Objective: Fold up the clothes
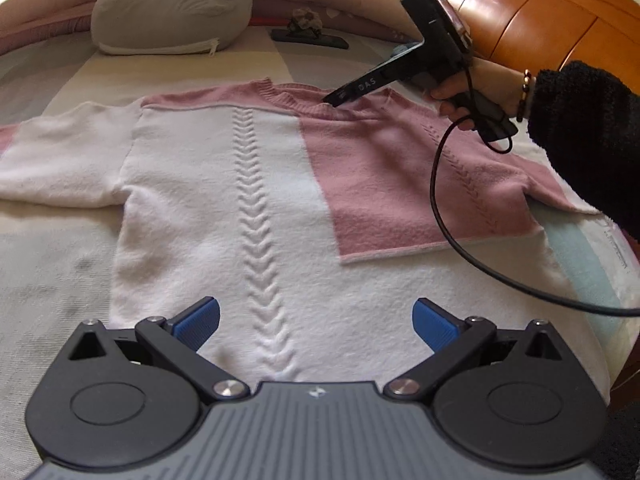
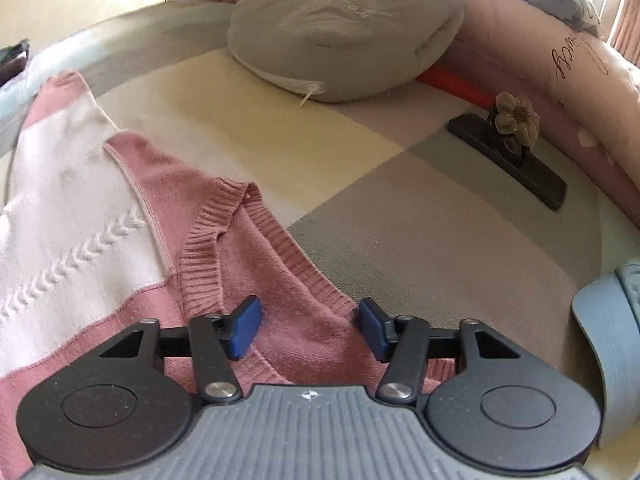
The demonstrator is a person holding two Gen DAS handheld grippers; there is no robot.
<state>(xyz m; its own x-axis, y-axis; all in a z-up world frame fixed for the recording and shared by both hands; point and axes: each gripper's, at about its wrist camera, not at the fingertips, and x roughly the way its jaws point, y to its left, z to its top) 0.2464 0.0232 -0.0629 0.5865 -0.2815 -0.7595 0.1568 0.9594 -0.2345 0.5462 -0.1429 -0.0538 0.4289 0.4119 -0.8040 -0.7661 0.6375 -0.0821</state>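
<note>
A pink and white knit sweater point(image 1: 224, 200) lies spread flat on the bed, front up, with its left sleeve point(image 1: 52, 160) stretched out. My left gripper point(image 1: 316, 324) hovers open over the white hem area, nothing between its blue pads point(image 1: 198, 322). My right gripper point(image 1: 334, 100) reaches down to the pink ribbed neckline point(image 1: 280, 94). In the right wrist view the right gripper point(image 2: 308, 328) stands partly open, with the sweater's point(image 2: 72, 208) pink shoulder edge lying between its fingers and the ribbed collar point(image 2: 204, 248) just to the left. The pads do not visibly press the fabric.
A grey pillow point(image 1: 168, 12) point(image 2: 340, 32) and a pink bolster point(image 2: 560, 64) lie at the head of the bed. A black strip with a flower ornament point(image 2: 512, 152) rests beyond the collar. A wooden headboard point(image 1: 520, 12) stands at the right. A black cable point(image 1: 440, 208) trails over the sweater from the black-sleeved hand point(image 1: 580, 128).
</note>
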